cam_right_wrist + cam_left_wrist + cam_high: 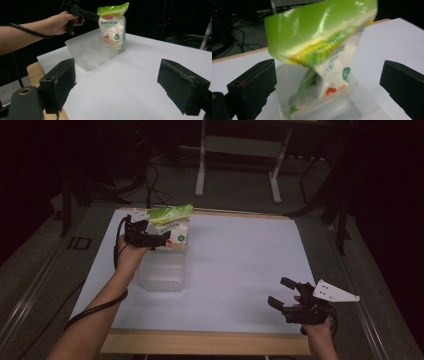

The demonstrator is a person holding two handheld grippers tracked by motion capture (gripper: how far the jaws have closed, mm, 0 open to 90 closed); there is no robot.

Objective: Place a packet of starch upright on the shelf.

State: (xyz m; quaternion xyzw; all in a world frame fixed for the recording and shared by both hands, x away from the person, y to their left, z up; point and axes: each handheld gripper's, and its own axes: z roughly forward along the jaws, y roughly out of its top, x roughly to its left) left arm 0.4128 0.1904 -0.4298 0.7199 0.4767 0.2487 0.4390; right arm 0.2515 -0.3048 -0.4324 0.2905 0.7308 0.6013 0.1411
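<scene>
Here, left gripper [328, 82] seen spread wide, jaws flanking but clear of the green-and-white snack bag [322, 42], blurred and cut off at the top in its own view. Bag's lower end stood inside the clear plastic bin [161, 281] at the white table [240, 260]'s far left, contents hard to make out. Right gripper [281, 291] held open over the near right edge, holding nothing, well apart from the bin.
</scene>
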